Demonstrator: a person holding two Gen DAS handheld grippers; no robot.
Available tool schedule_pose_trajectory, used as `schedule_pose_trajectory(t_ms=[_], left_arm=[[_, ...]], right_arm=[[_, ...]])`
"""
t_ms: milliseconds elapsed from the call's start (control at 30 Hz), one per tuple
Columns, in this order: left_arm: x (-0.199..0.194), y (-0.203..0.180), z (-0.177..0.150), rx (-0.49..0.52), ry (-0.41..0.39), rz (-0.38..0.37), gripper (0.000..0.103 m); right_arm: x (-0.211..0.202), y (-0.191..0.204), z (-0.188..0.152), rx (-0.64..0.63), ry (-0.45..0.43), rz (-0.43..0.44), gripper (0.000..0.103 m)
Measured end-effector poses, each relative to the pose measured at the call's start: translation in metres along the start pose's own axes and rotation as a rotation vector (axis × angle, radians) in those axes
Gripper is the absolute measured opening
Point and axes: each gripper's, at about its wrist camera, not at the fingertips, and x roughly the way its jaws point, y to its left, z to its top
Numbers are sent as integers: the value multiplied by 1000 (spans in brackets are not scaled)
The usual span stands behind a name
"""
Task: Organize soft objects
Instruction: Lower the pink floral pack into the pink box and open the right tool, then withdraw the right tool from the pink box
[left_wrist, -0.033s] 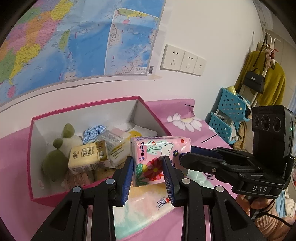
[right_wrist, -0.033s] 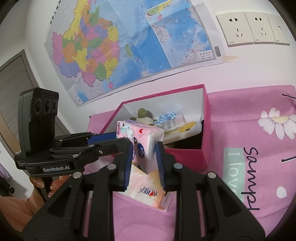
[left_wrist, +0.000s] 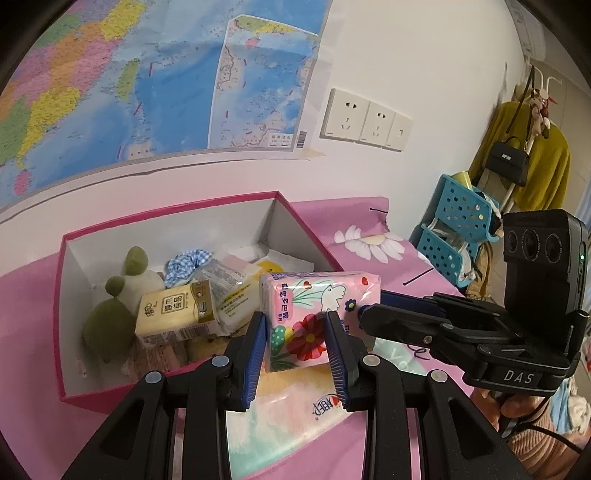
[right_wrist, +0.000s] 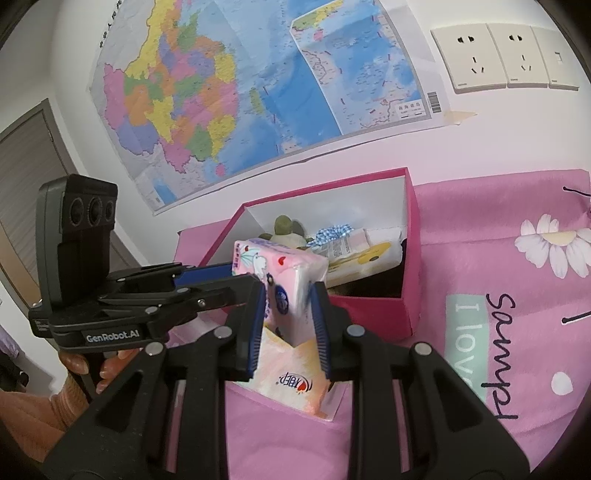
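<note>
A pink flowered tissue pack (left_wrist: 314, 314) is held in the air just in front of the pink box (left_wrist: 110, 387). My left gripper (left_wrist: 295, 328) is shut on its lower part. My right gripper (right_wrist: 290, 314) is shut on its end, and it shows in the left wrist view (left_wrist: 365, 308) touching the pack's right side. The pack also shows in the right wrist view (right_wrist: 284, 273). The box holds a green plush frog (left_wrist: 114, 310), a yellow tissue pack (left_wrist: 173, 310), a blue checked scrunchie (left_wrist: 188, 258) and other soft packs. A larger tissue pack (left_wrist: 295, 413) lies flat on the cloth below.
The pink flowered tablecloth (right_wrist: 517, 332) covers the table. A map (left_wrist: 147, 74) and wall sockets (left_wrist: 365, 122) are behind the box. A blue perforated basket (left_wrist: 458, 236) and a coat rack with a yellow garment (left_wrist: 532, 162) stand to the right.
</note>
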Motion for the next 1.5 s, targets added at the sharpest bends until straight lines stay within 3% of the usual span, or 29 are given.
schedule_pose_trajectory(t_ms=[467, 1067, 1333, 1500], left_arm=[[13, 5, 9, -20, 22, 22, 32], [52, 28, 18, -112, 116, 74, 32], [35, 30, 10, -109, 59, 83, 48], [3, 25, -4, -77, -47, 84, 70]], right_arm=[[8, -4, 12, -2, 2, -24, 30], [47, -27, 28, 43, 39, -84, 30], [30, -37, 19, 76, 0, -118, 37], [13, -27, 9, 42, -20, -133, 49]])
